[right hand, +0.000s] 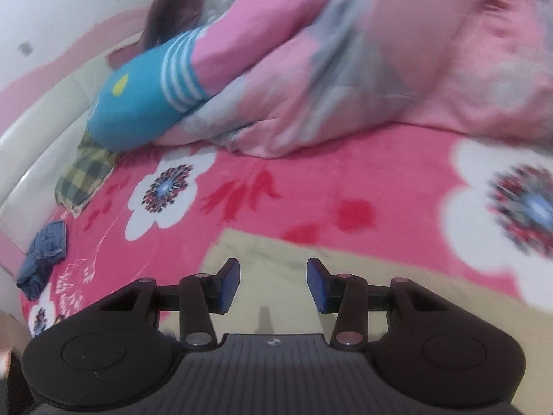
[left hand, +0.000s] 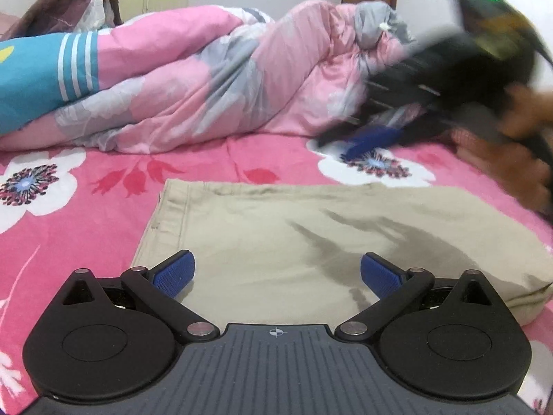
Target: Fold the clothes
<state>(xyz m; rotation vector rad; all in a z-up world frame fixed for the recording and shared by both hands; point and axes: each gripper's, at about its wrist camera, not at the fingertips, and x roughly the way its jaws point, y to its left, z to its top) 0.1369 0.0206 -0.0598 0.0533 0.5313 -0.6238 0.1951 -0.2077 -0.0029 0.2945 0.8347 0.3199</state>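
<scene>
The beige garment (left hand: 311, 238) lay flat on the bed (left hand: 103, 173), near its front edge. The left gripper (left hand: 276, 273) hovered over it, fingers spread and empty; the right gripper (right hand: 273, 283), blurred, half-spread, held nothing. Best to pinch one hem corner squarely before folding.

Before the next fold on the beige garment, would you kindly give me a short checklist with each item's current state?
1. Beige garment lying flat on the pink floral bedspread: ok.
2. Left hand-held gripper open, nothing between the pads: ok.
3. Right hand-held gripper open and empty: ok.
4. Right hand-held gripper steady: not ok, both views show motion blur.
5. Quilt clear of the garment: ok.
6. Garment's right edge smooth: cannot tell.
</scene>
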